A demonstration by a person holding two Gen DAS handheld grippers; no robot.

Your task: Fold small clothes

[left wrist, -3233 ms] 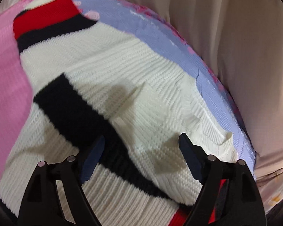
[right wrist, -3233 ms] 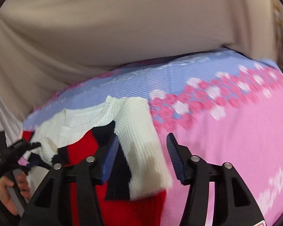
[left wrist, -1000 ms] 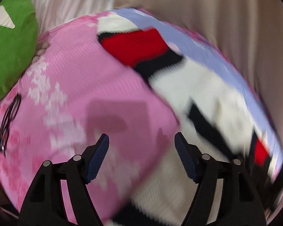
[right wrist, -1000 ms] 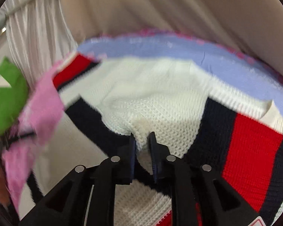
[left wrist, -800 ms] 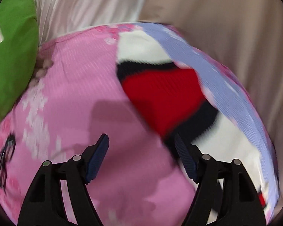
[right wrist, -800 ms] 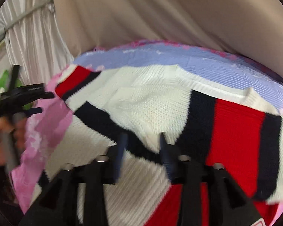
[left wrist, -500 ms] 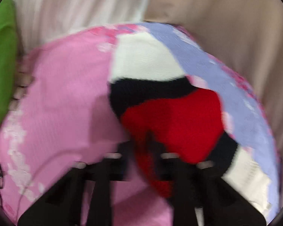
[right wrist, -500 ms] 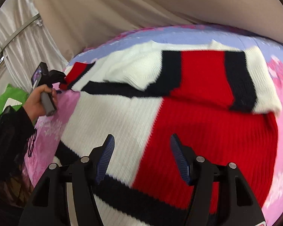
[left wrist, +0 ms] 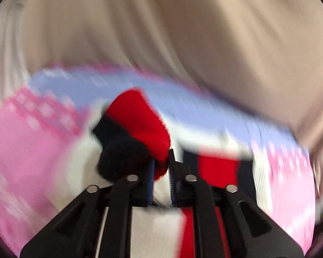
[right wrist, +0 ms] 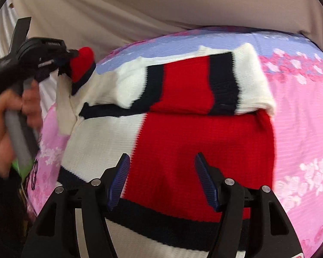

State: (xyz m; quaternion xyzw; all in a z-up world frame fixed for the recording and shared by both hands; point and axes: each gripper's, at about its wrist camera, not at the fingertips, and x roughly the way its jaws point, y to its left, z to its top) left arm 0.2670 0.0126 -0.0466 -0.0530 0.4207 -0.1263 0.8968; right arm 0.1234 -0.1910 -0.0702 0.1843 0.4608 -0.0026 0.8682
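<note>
The red, white and navy knitted sweater [right wrist: 183, 133] is spread on a pink and lilac flowered bedcover [right wrist: 301, 129]. Its red sleeve cuff [left wrist: 140, 126] is lifted at far left, pinched in the slightly opening left gripper [left wrist: 161, 172]; only the right view shows the holding hand [right wrist: 8, 120]. The right gripper [right wrist: 161, 180] hovers released. Beige drapery [right wrist: 140, 6] hangs behind.

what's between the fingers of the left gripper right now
The sweater's red cuff sits between the fingers of the left gripper, whose jaws are opening. The left wrist view shows it; the right wrist view shows the sleeve lifted.
</note>
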